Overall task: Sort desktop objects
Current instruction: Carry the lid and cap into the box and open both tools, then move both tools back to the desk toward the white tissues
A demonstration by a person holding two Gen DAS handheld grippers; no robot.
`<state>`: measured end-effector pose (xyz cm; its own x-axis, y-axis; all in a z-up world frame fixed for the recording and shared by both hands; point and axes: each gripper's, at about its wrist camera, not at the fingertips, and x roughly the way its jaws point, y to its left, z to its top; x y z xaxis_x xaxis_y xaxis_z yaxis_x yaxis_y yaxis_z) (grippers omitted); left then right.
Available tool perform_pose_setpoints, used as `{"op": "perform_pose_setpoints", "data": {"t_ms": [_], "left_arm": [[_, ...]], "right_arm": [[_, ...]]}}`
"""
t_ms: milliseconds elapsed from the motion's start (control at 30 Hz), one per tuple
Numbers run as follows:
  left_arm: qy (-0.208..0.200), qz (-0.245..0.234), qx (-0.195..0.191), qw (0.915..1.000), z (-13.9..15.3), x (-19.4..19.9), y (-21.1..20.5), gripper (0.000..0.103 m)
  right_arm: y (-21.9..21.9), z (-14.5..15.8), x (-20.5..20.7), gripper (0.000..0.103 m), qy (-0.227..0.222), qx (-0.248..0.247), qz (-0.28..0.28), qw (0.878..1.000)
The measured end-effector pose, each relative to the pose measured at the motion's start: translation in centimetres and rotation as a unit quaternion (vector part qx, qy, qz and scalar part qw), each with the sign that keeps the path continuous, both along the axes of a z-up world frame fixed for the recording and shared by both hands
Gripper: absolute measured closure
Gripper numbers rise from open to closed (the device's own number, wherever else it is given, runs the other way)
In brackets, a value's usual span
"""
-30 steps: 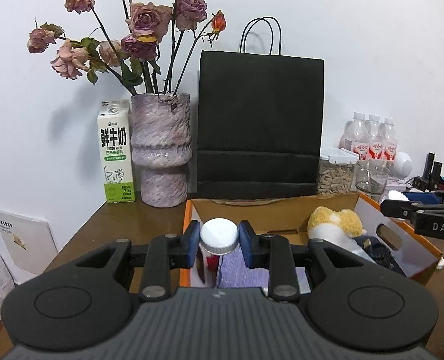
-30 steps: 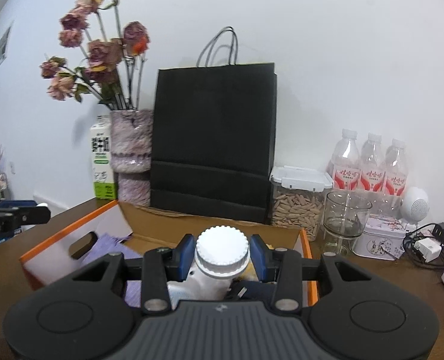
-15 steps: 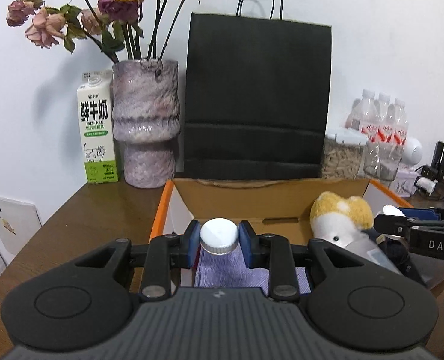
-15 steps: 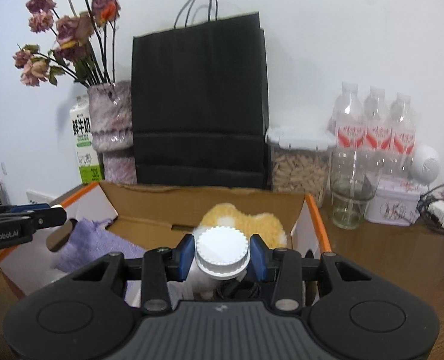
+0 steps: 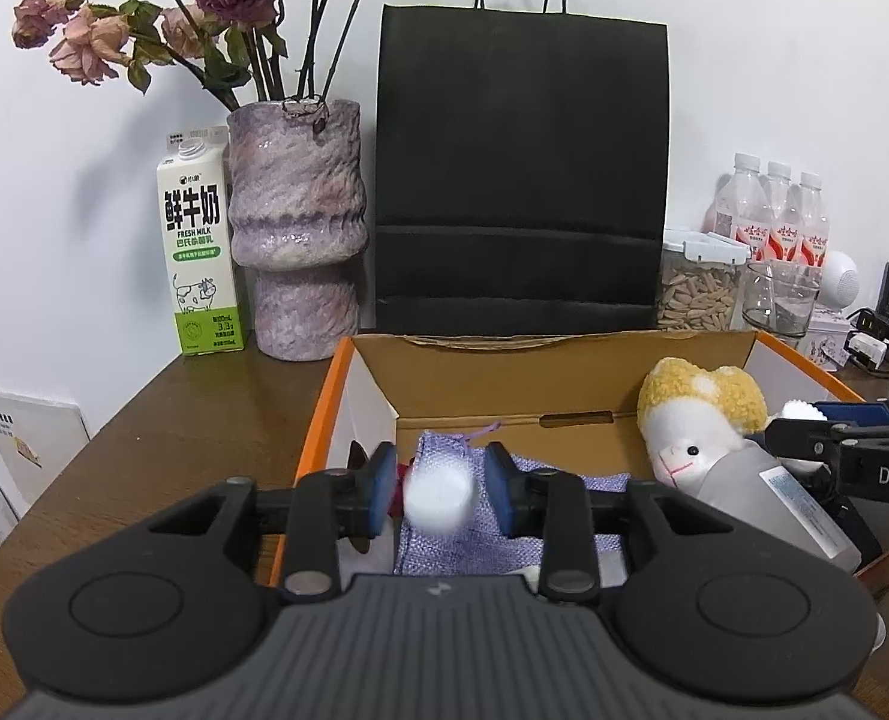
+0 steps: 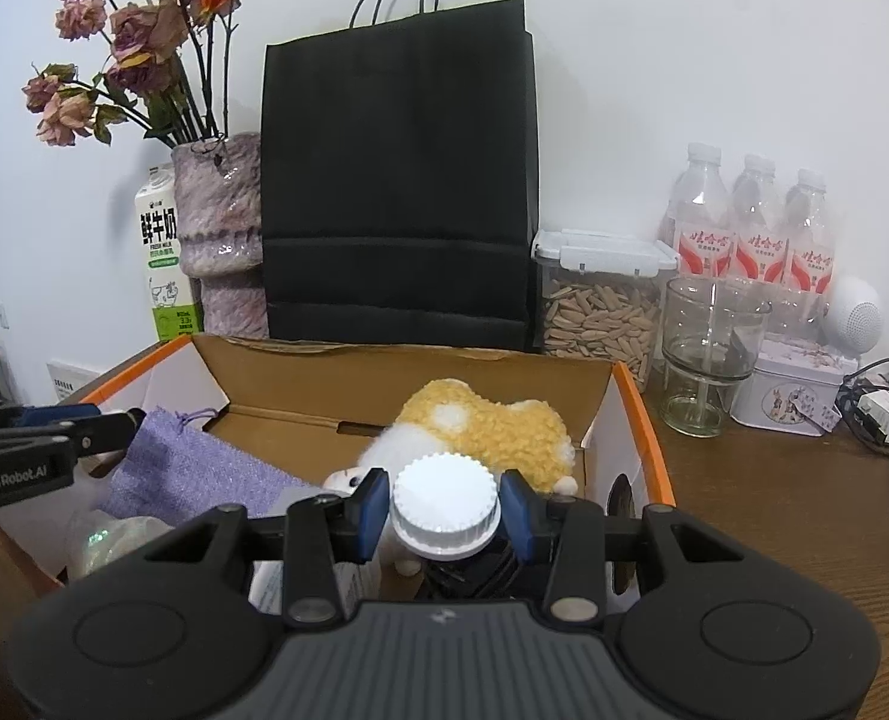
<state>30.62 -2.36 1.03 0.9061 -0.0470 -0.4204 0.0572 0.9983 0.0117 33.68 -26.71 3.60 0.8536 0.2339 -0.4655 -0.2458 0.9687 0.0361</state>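
Left gripper (image 5: 438, 495): jaws parted, blurred white-capped bottle (image 5: 438, 495) between pads, apparently not clamped; over purple pouch (image 5: 480, 516) in cardboard box (image 5: 564, 372) on counter (image 5: 204, 420).
Right gripper (image 6: 444, 513): pads beside ribbed cap of plastic bottle (image 6: 444, 507), contact unclear.
Judged light, stiff, smooth; best taken at cap.

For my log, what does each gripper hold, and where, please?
The right gripper grips a bottle by its white cap; the left gripper is open, holding nothing.
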Motion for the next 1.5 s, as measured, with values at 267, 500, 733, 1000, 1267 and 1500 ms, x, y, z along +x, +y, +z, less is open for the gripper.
{"op": "perform_pose_setpoints", "data": {"t_ms": [267,500,733,1000,1267,1500], "left_arm": [[-0.036,0.011,0.017,0.9992,0.8,-1.0,-0.7,0.0],[-0.038,0.008,0.018,0.9991,1.0,-1.2,-0.9,0.0],[-0.038,0.008,0.019,0.9991,1.0,-1.3,-0.9,0.0],[-0.039,0.006,0.018,0.9991,1.0,-1.3,-0.9,0.0],[-0.038,0.008,0.017,0.9991,1.0,-1.8,-0.7,0.0],[-0.046,0.004,0.018,0.9988,1.3,-2.7,-0.7,0.0]], "right_arm": [[-0.2,0.9,-0.6,0.0,-0.012,0.013,-0.008,1.0],[0.2,1.0,-0.8,0.0,-0.008,0.005,-0.005,1.0],[0.2,1.0,-0.9,0.0,-0.009,0.002,-0.002,1.0],[0.3,1.1,-1.1,0.0,-0.01,0.001,-0.002,1.0],[0.3,1.3,-1.6,0.0,-0.012,-0.002,0.002,1.0],[0.7,1.4,-2.7,0.0,-0.014,-0.006,0.011,1.0]]}}
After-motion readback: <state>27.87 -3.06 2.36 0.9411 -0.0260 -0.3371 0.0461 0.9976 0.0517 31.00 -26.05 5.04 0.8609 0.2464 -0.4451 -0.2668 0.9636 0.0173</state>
